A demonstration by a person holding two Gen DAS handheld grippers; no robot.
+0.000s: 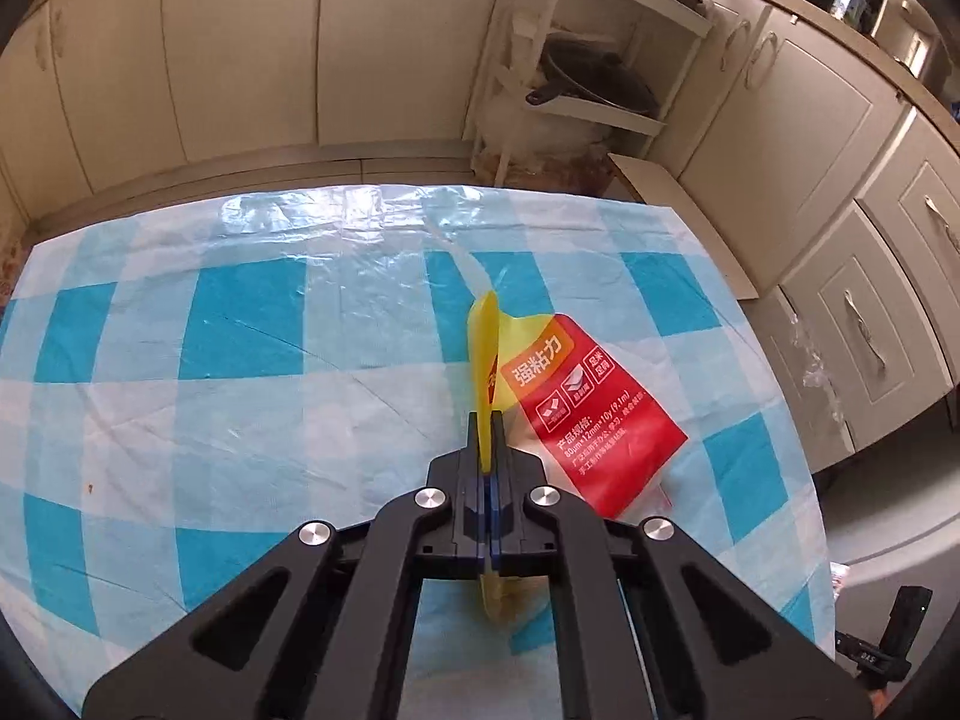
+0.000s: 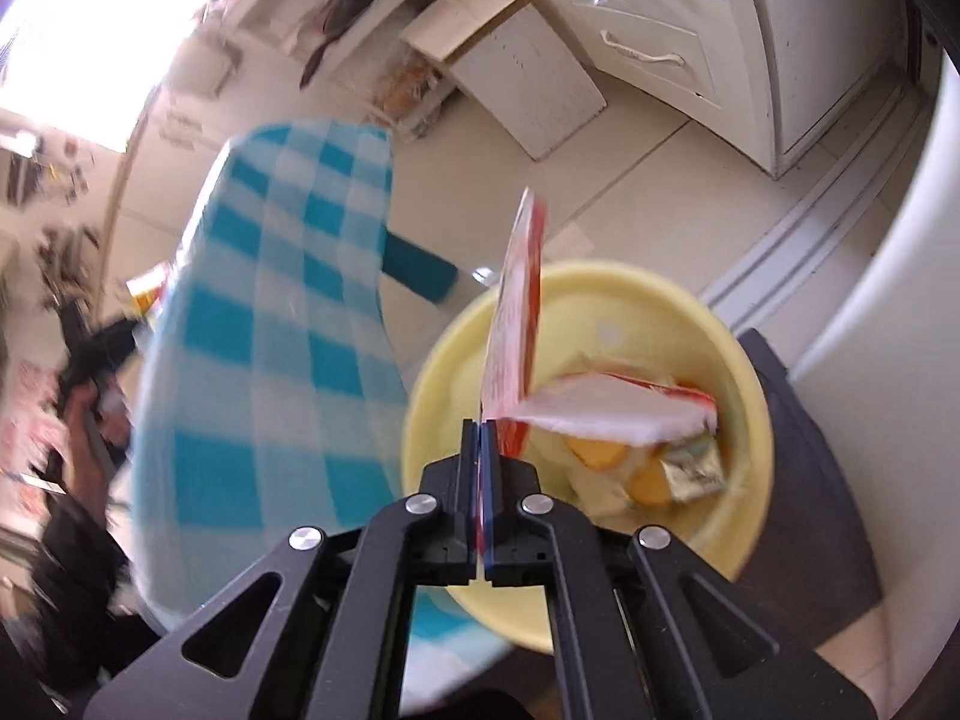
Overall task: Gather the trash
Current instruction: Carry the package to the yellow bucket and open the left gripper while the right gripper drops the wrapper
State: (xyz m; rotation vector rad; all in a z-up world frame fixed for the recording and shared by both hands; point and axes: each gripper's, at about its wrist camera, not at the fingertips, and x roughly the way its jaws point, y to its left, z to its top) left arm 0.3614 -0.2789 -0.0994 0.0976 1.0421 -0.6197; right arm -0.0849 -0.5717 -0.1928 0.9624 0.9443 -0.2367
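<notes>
Two wrappers are pinched: one (image 2: 516, 300) by the right hand-held gripper (image 2: 482, 426) above the bin (image 2: 744, 372), one (image 1: 576, 396) by the left hand-held gripper (image 1: 487, 420) over the table (image 1: 240, 360).

wrapper (image 1: 594, 420): glossy red-and-yellow plastic film
counter cover (image 1: 240, 360): shiny, creased checked plastic sheet
bin (image 2: 744, 372): smooth yellow plastic
gripper (image 1: 487, 420): matt black plastic, metal bolts

Cream kitchen cabinets (image 1: 240, 48) along the walls, pale tiled floor (image 2: 660, 180), white corner shelf rack (image 1: 576, 60), bright daylight
</notes>
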